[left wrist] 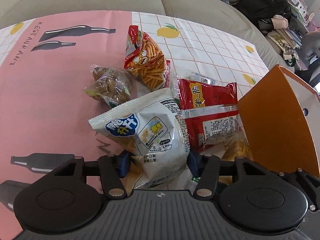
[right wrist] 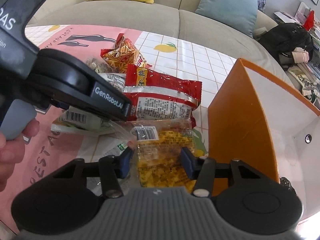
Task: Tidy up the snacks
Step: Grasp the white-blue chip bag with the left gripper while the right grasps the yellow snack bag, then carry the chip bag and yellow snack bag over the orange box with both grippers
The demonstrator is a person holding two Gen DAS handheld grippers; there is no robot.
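My left gripper point(left wrist: 158, 165) straddles a crinkly white foil snack bag point(left wrist: 152, 132), blue pads spread, not visibly pinching. My right gripper point(right wrist: 157, 164) brackets a glossy yellow wrapper point(right wrist: 166, 160), equally unclenched; an orange-walled box point(right wrist: 240, 116) stands right of those fingers.

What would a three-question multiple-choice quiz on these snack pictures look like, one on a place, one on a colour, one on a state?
1. Where does the orange box stand relative to the snack pile?
A. To its right
B. To its left
C. Under it

2. What colour is the packet between the right gripper jaws?
A. Blue
B. Yellow
C. Green

3. How do the left gripper jaws stand?
A. Shut tight on nothing
B. Out of view
C. Apart, either side of the white packet

Answers: 1 A, the box sits at the right edge in both views. 2 B, the yellow packet lies between the blue pads. 3 C, the pads flank the white packet.
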